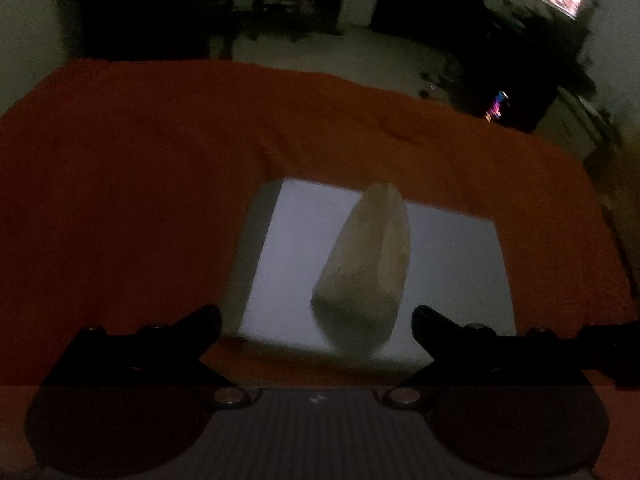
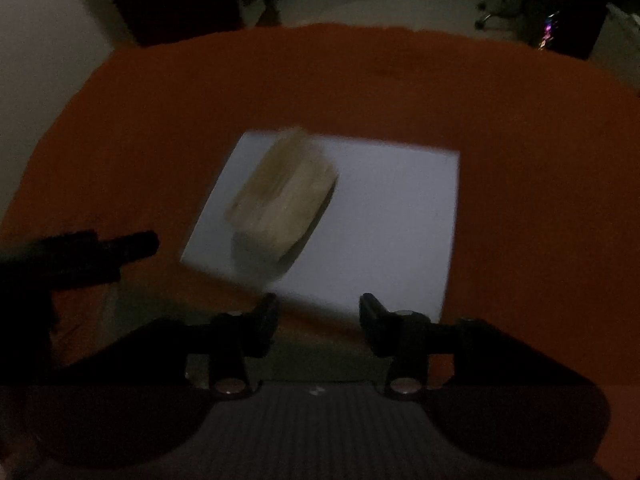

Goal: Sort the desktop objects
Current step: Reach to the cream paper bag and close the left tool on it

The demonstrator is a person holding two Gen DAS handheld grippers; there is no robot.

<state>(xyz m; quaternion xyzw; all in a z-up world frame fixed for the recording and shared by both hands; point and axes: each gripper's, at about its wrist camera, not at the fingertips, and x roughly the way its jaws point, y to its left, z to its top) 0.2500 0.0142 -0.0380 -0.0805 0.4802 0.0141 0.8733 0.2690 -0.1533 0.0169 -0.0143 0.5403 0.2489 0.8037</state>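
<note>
A matt orange cloth (image 1: 140,168) is seen under a smooth white sheet (image 1: 452,264) bearing a pale, dull block (image 1: 364,264).

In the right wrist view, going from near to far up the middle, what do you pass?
Right tongs, open with nothing between them → white sheet → pale block lying on the sheet → orange cloth → pale floor beyond the cloth's far edge.
</note>
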